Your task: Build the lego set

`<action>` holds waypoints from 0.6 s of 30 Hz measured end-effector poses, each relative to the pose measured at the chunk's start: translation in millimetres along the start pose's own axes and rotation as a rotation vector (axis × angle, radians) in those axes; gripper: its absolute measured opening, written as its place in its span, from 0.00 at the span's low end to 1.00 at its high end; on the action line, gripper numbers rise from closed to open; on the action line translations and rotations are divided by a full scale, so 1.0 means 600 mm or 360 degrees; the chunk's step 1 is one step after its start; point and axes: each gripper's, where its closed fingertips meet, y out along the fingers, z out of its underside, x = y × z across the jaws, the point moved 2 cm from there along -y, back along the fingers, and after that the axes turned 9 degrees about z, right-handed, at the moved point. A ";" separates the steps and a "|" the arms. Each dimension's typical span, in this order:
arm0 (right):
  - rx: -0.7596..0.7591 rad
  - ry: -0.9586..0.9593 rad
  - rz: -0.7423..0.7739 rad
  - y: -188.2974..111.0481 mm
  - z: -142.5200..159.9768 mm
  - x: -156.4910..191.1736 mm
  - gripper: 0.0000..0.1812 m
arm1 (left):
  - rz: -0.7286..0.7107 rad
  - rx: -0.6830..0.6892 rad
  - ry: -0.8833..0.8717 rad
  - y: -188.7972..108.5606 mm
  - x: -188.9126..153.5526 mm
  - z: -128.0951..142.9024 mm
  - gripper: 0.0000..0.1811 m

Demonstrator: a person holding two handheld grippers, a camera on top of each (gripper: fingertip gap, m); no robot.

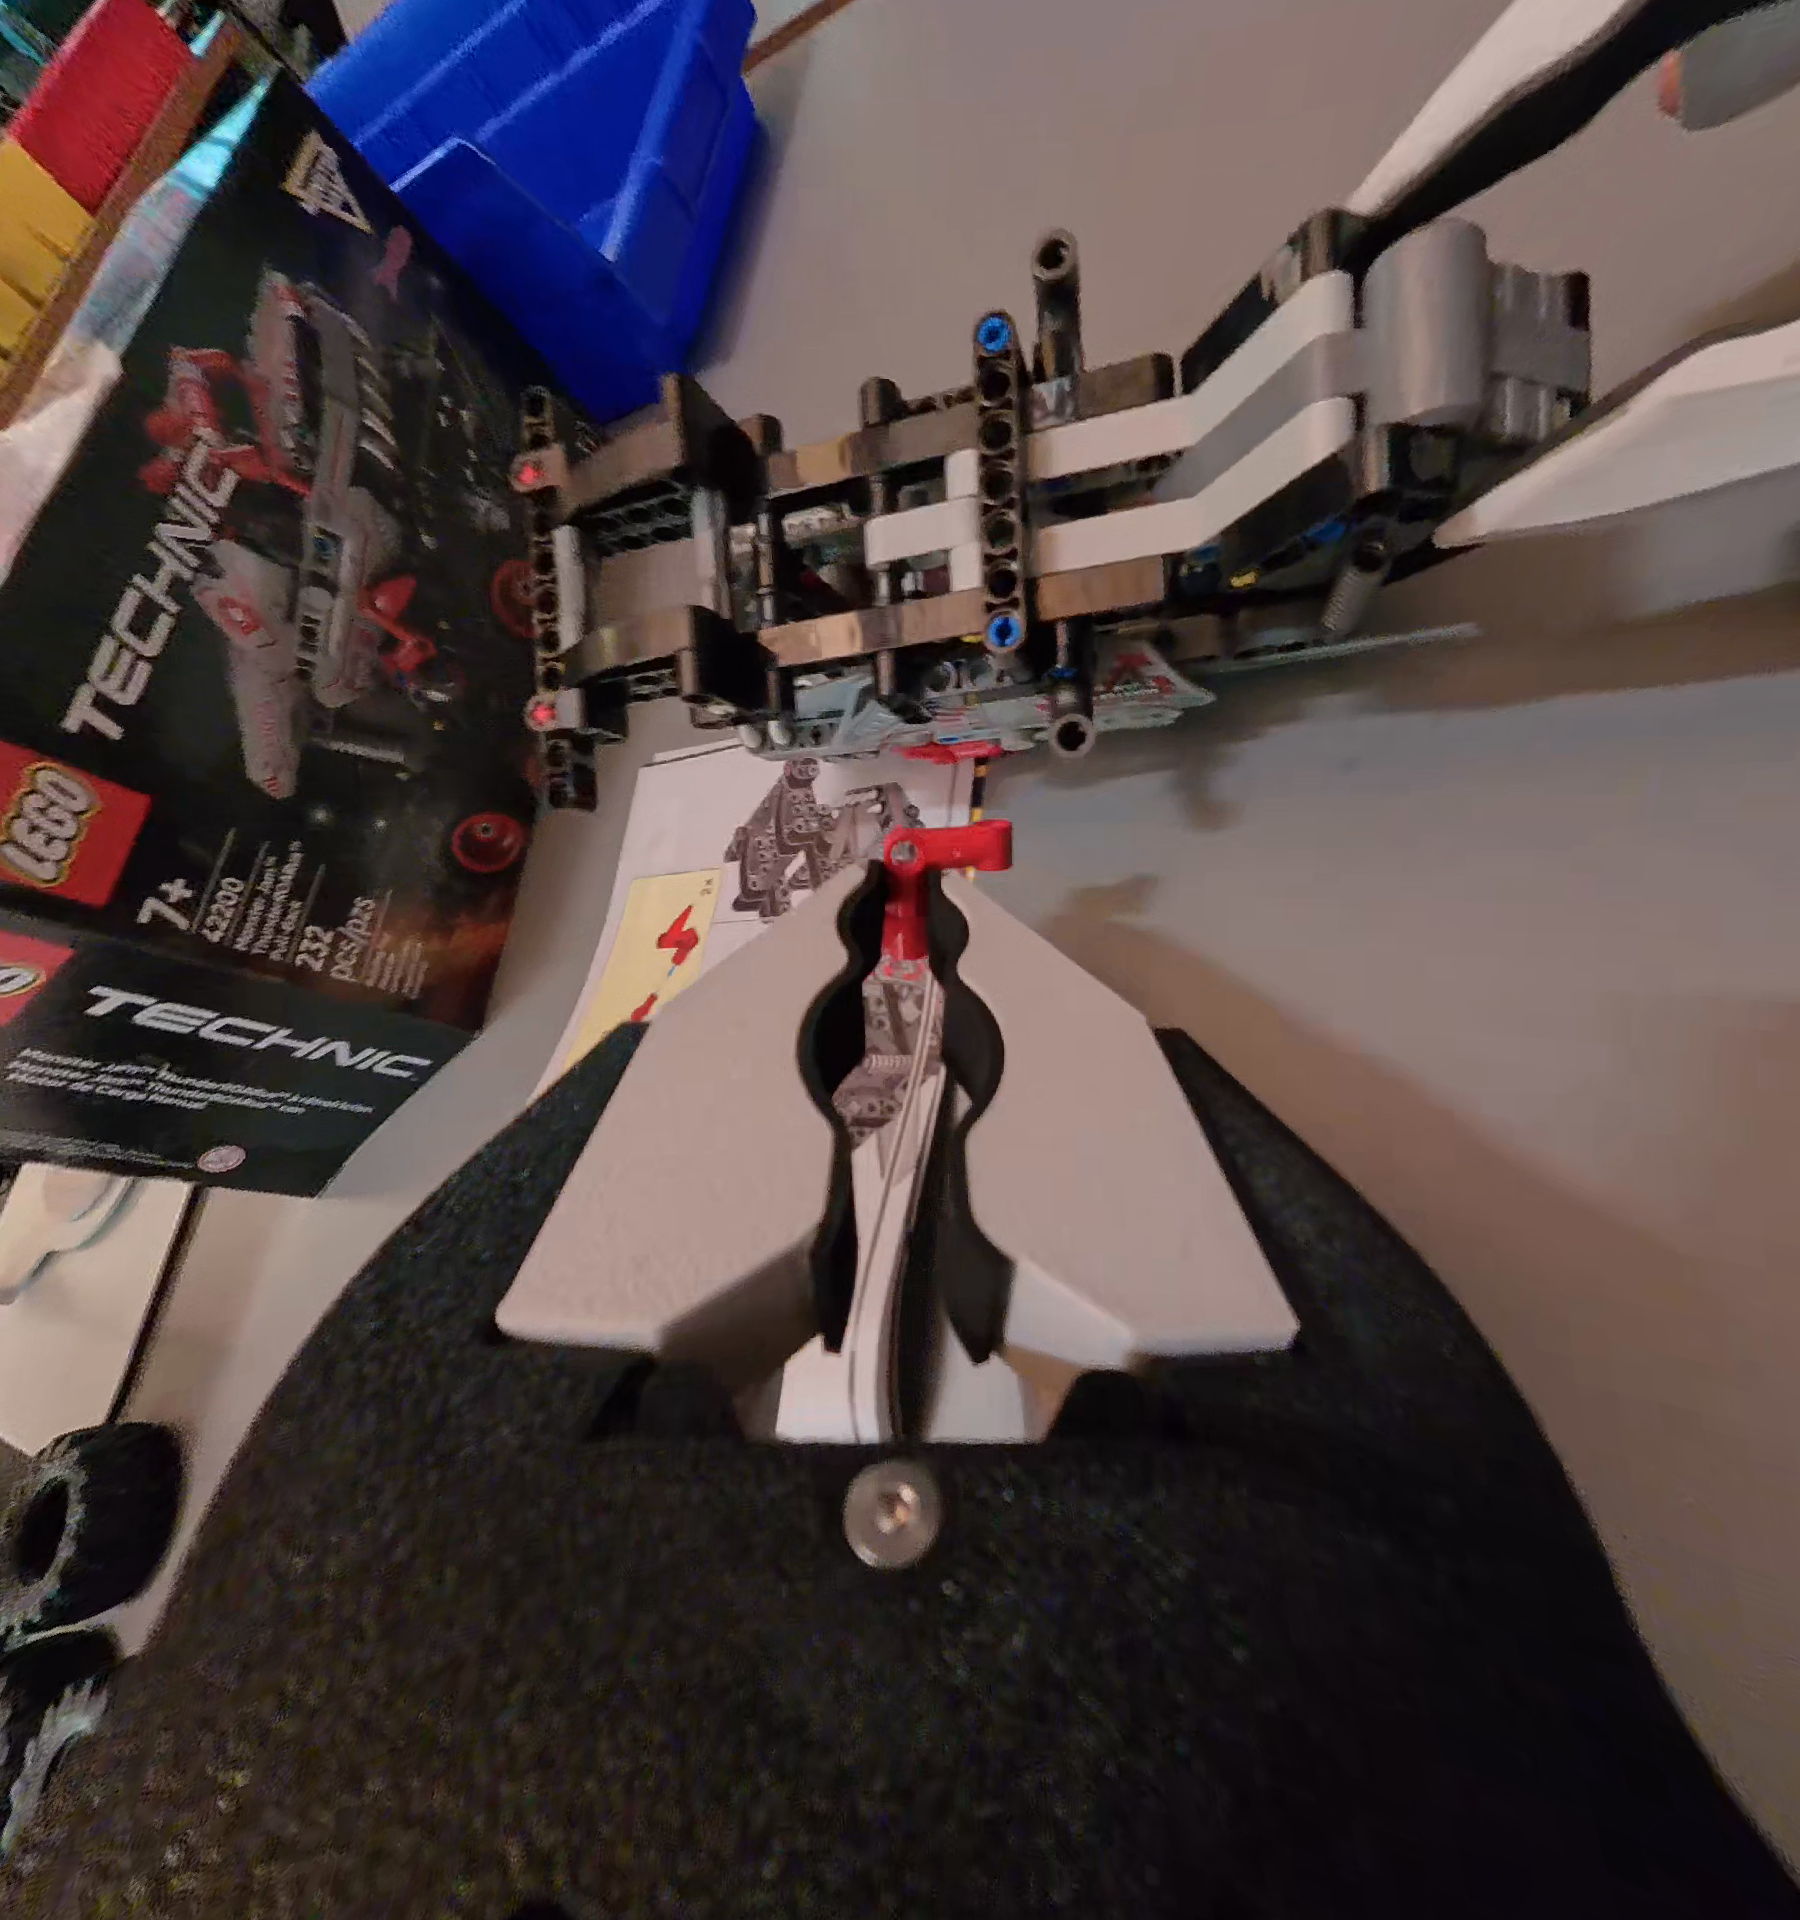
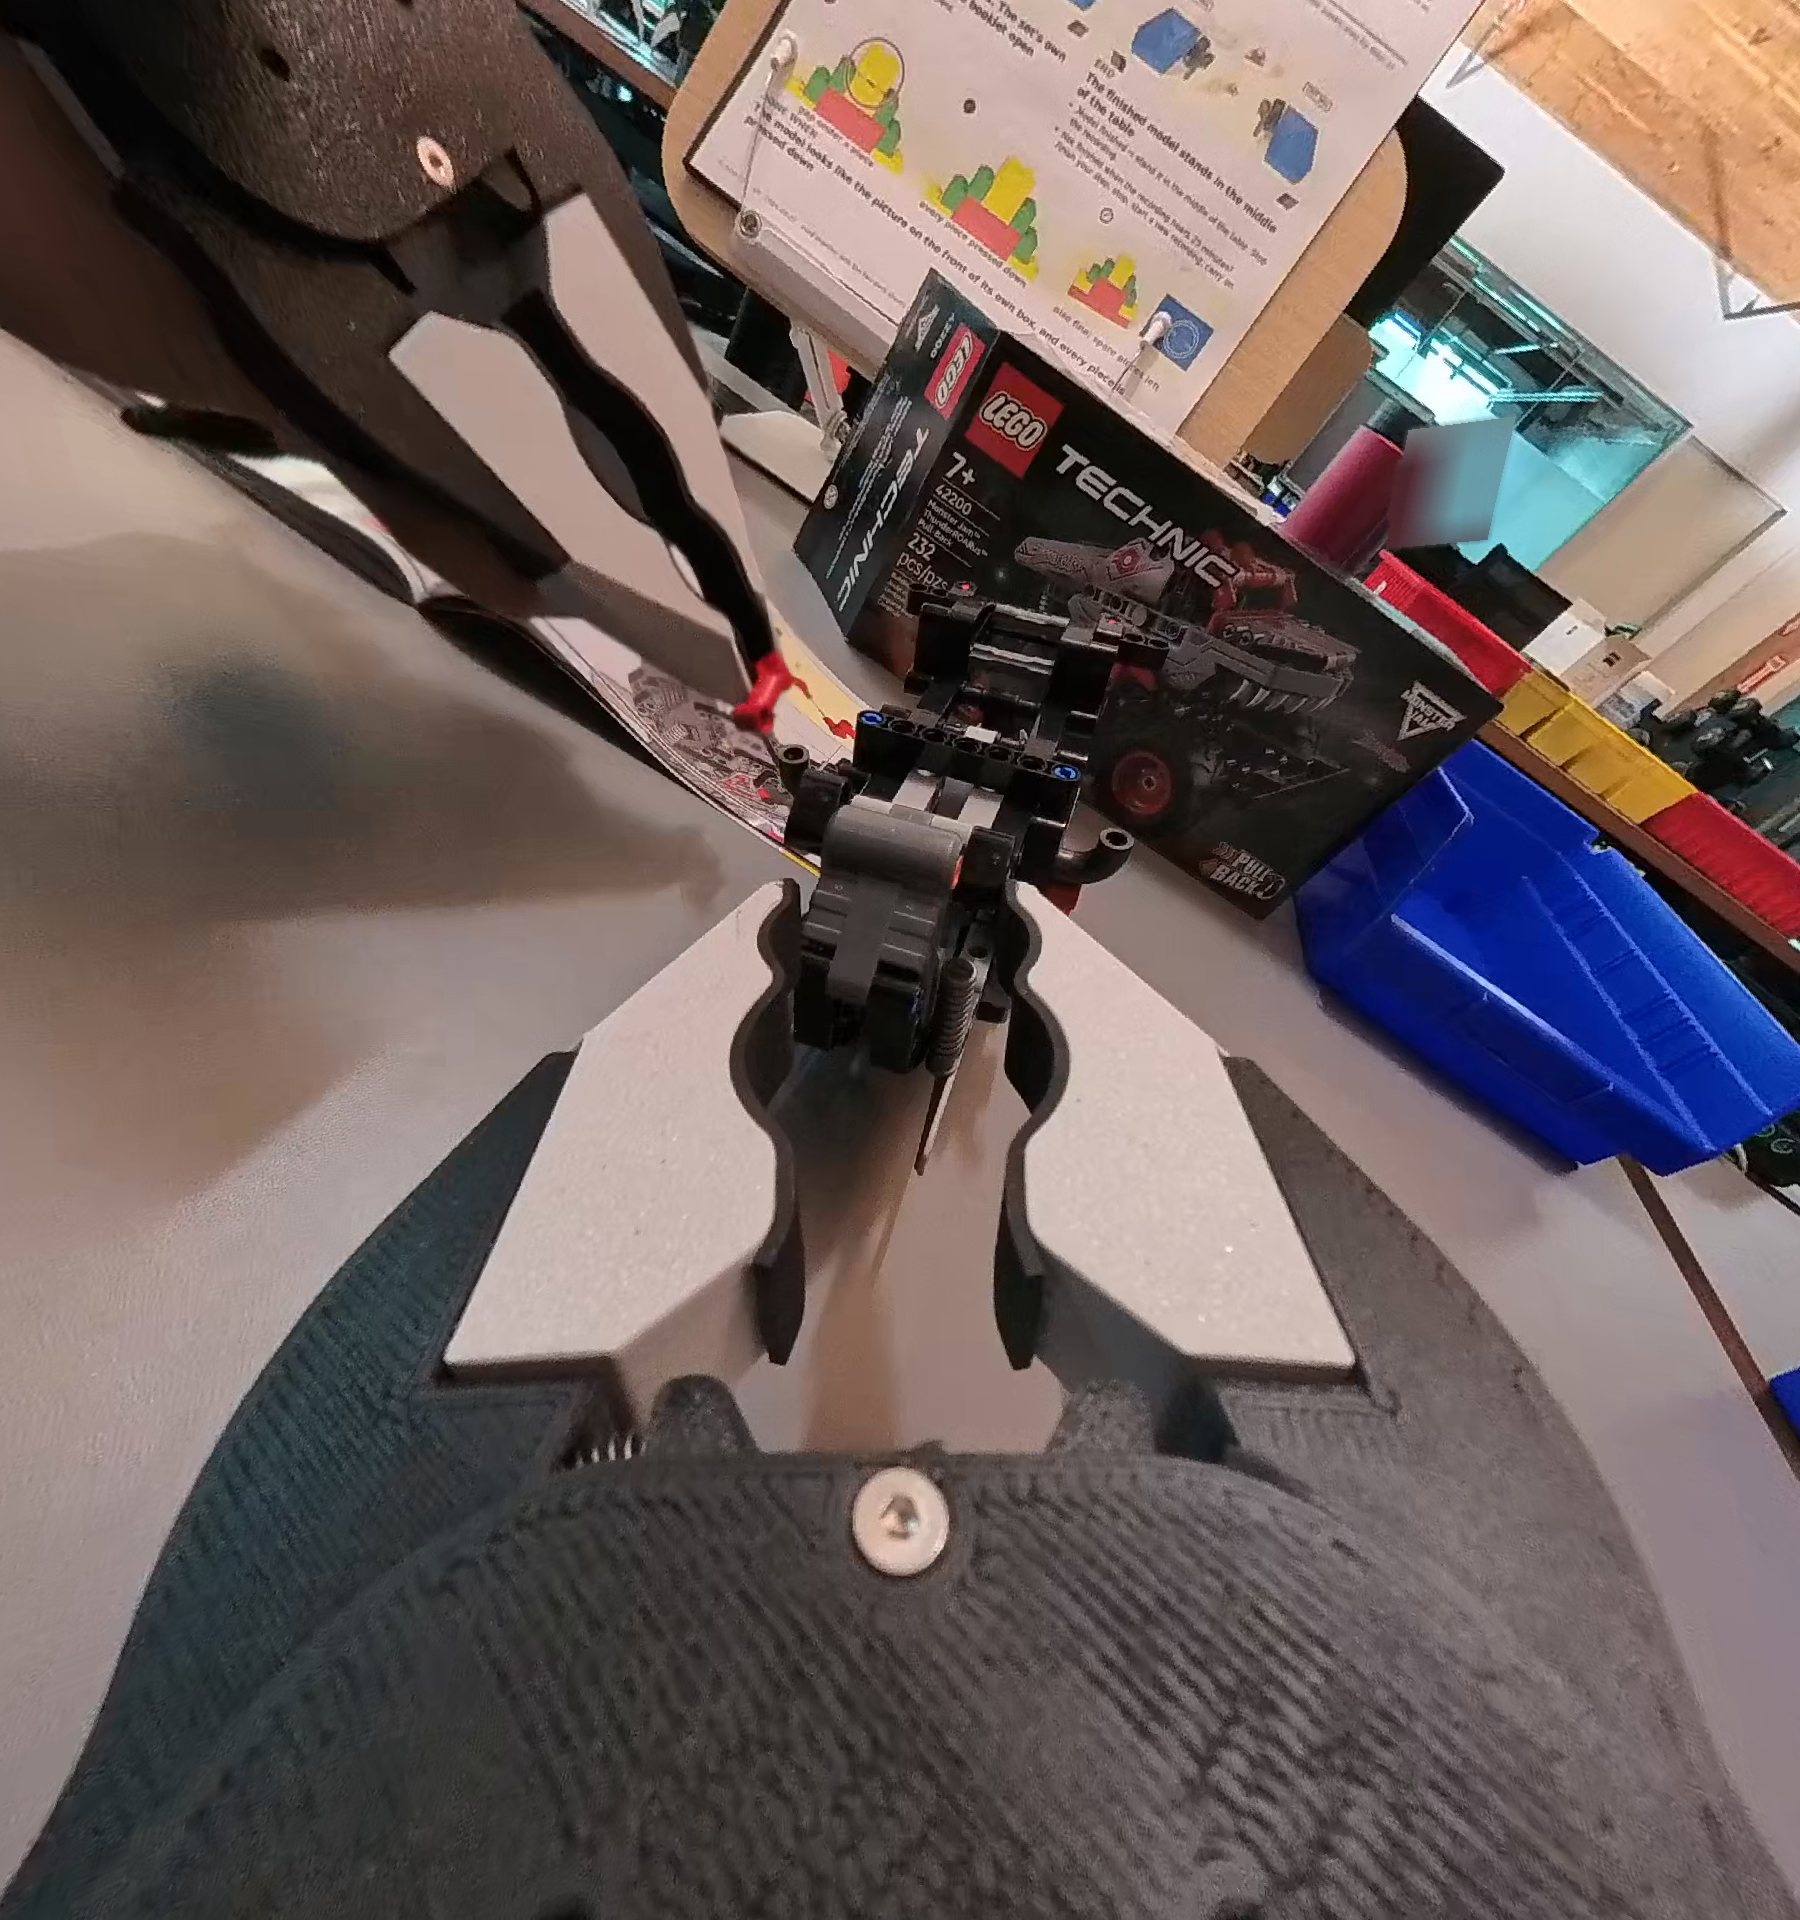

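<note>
My left wrist camera looks steeply down along its fingers at the table, close to the model [image 1: 979, 540] lying across the upper frame. My right wrist camera sits low, facing the model [image 2: 958, 790] end-on at centre. Both views share the model, box [image 1: 221, 644] [image 2: 1135, 623] and blue bin [image 1: 584, 187] [image 2: 1540, 966].

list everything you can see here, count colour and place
chassis: one, black, grey and white, on the table, its grey end between the right tongs
red connector: one, pinched in the left tongs' tips
set box: one, black, behind the chassis
instruction booklet: one, open, under the left tongs
blue bin: one, beside the box
tyres: two, black, left edge of the left wrist view
table: one, grey
left tongs: shut
right tongs: shut
</note>
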 end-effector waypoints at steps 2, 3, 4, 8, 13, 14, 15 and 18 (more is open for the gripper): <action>-0.0002 -0.0008 0.0001 0.000 0.000 0.001 0.20 | -0.0011 -0.0043 -0.0001 -0.007 0.005 -0.007 0.02; -0.0004 -0.0018 0.0000 0.000 0.000 0.002 0.20 | -0.0012 -0.0071 0.0011 -0.010 0.005 -0.011 0.02; -0.0008 -0.0027 -0.0001 0.000 -0.001 0.003 0.20 | -0.0017 -0.0094 0.0016 -0.013 0.007 -0.015 0.02; -0.0007 -0.0020 -0.0004 0.000 -0.001 0.003 0.20 | -0.0022 -0.0208 0.0000 -0.020 0.011 -0.031 0.02; -0.0011 -0.0027 -0.0005 0.000 0.000 0.003 0.20 | 0.0023 -0.0282 0.0056 -0.023 0.007 -0.051 0.03; -0.0012 -0.0027 -0.0005 0.000 0.000 0.002 0.20 | 0.0035 -0.0298 0.0069 -0.023 0.006 -0.055 0.03; -0.0011 -0.0023 -0.0006 0.001 0.000 0.002 0.20 | 0.0044 -0.0312 0.0080 -0.024 0.006 -0.058 0.03; -0.0015 -0.0025 -0.0005 0.001 -0.001 0.001 0.20 | 0.0065 -0.0334 0.0072 -0.026 0.005 -0.060 0.03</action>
